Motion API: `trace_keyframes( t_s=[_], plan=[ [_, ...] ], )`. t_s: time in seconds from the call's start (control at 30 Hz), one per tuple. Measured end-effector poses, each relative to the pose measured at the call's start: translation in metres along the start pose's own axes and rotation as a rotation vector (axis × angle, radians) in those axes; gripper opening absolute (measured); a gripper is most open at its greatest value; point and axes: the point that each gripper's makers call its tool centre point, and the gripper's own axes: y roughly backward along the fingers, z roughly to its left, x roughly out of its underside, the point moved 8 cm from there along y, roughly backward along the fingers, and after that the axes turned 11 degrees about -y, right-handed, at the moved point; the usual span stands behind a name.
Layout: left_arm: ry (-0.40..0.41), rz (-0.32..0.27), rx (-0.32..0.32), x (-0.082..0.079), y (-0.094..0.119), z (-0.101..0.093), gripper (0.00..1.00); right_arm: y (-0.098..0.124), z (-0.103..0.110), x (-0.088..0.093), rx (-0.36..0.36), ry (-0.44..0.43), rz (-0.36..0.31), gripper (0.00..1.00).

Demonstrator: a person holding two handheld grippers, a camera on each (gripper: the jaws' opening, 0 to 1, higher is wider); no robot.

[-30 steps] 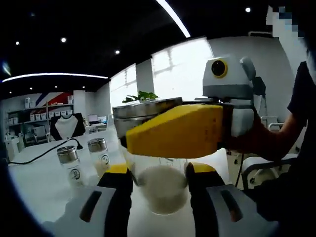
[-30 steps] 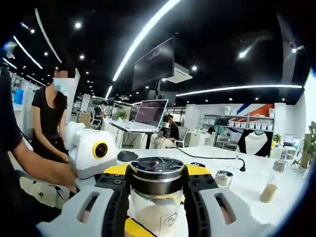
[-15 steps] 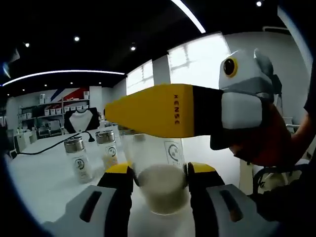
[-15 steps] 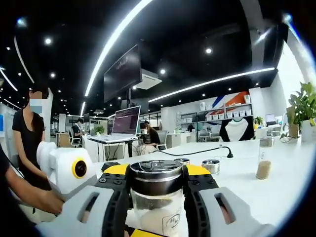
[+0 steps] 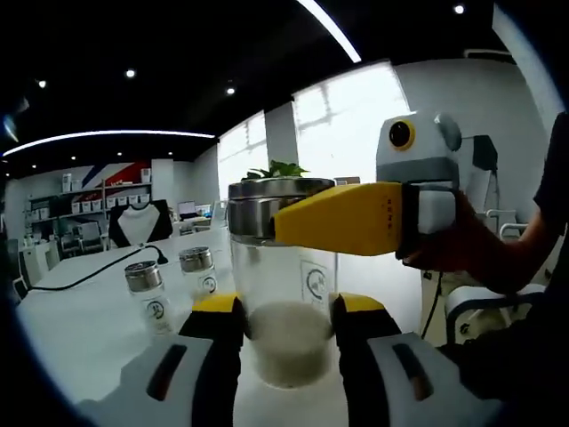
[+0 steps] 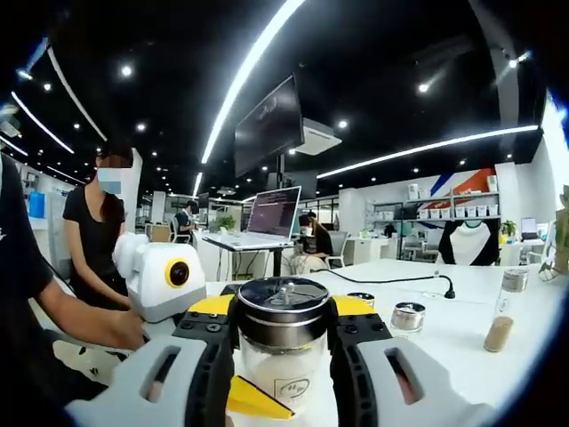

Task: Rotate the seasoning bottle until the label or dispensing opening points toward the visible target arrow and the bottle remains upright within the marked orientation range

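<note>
Two smaller shaker jars [image 5: 169, 289] and a black cable [image 5: 84, 274] sit on the white table [image 5: 80, 329] behind the seasoning bottle [image 5: 283, 294]. The left gripper [image 5: 283, 334] pinches its glass base and the right gripper [image 6: 283, 334] clamps its steel lid [image 6: 283, 307]. Compared with half a second back, the right gripper's yellow jaw now sits level across the lid, uncovering the label.

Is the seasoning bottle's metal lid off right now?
No. In the right gripper view the metal lid sits on the seasoning bottle, between the right gripper's fingers.
</note>
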Motion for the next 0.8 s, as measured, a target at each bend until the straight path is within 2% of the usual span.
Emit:
trace_keyframes(
  t_s=[0.07, 0.13, 0.23, 0.37, 0.43, 0.57, 0.63, 0.73, 0.8],
  plan=[
    [0.025, -0.019, 0.048, -0.001, 0.001, 0.0, 0.43, 0.002, -0.001, -0.001, -0.028, -0.009, 0.015, 0.38],
    [0.059, -0.012, 0.144, 0.0, 0.002, -0.001, 0.43, 0.004, -0.002, 0.0, -0.056, -0.024, 0.028, 0.39],
    [0.109, -0.049, 0.186, 0.0, 0.003, -0.001, 0.43, 0.005, -0.001, 0.0, -0.086, -0.049, 0.014, 0.4],
    [0.108, -0.064, 0.212, -0.001, 0.004, -0.003, 0.43, 0.006, 0.003, 0.0, -0.128, -0.052, 0.017, 0.4],
    [0.096, -0.088, 0.252, -0.003, 0.006, -0.006, 0.43, 0.007, 0.007, 0.0, -0.181, -0.067, 0.025, 0.4],
    [0.144, -0.164, 0.375, -0.008, 0.01, -0.014, 0.43, 0.009, 0.016, -0.001, -0.294, -0.14, 0.036, 0.4],
    [0.143, -0.17, 0.419, -0.008, 0.012, -0.018, 0.43, 0.01, 0.02, 0.002, -0.344, -0.168, 0.063, 0.41],
    [0.125, -0.151, 0.443, -0.006, 0.013, -0.02, 0.43, 0.012, 0.023, 0.004, -0.355, -0.134, 0.09, 0.41],
    [0.117, -0.15, 0.441, -0.005, 0.013, -0.02, 0.43, 0.012, 0.023, 0.005, -0.335, -0.13, 0.099, 0.41]
  ],
)
